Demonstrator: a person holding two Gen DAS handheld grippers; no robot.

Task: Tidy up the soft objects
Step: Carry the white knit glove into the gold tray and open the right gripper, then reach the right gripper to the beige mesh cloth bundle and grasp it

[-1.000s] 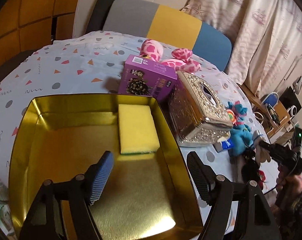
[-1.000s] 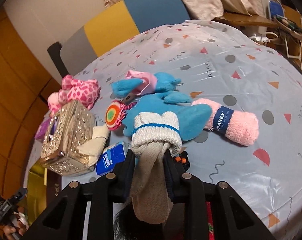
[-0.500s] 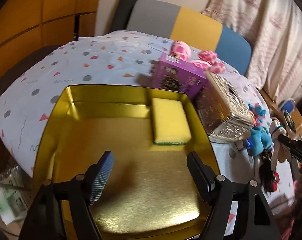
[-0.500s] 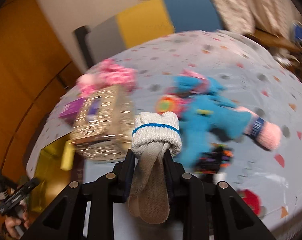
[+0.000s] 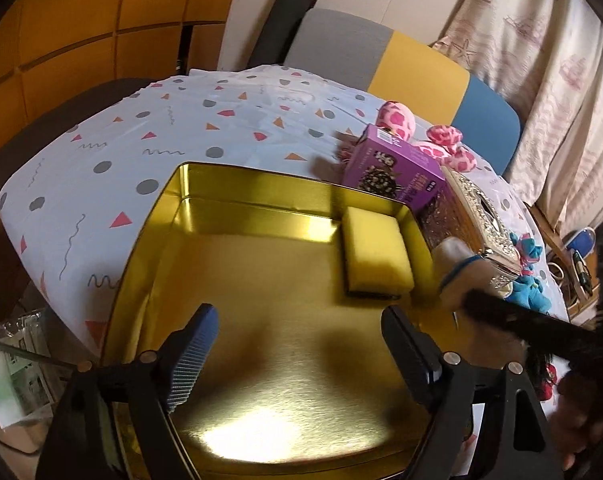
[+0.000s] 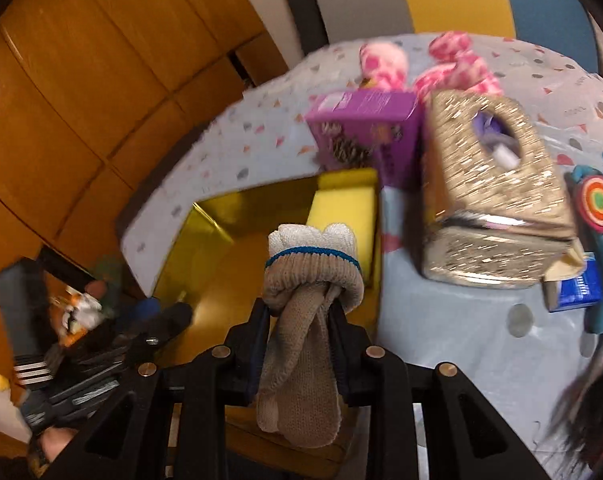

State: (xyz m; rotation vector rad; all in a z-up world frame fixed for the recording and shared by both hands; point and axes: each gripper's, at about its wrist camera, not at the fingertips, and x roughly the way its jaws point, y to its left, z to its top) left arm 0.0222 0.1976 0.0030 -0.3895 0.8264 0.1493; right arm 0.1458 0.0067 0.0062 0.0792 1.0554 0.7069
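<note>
Lettering on purple box blurred, unreadable.

Warm indoor light glares off the gold tin floor just below the left gripper fingers, whose shadows fall beneath them. The right view is motion-smeared beyond its fingertips; fisheye edges bend and darken.

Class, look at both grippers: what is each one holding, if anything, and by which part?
The right gripper pinches a rolled knit glove just below its bunched cuff, jaws starting to open. The left gripper holds nothing, opening above the gold tin.
</note>
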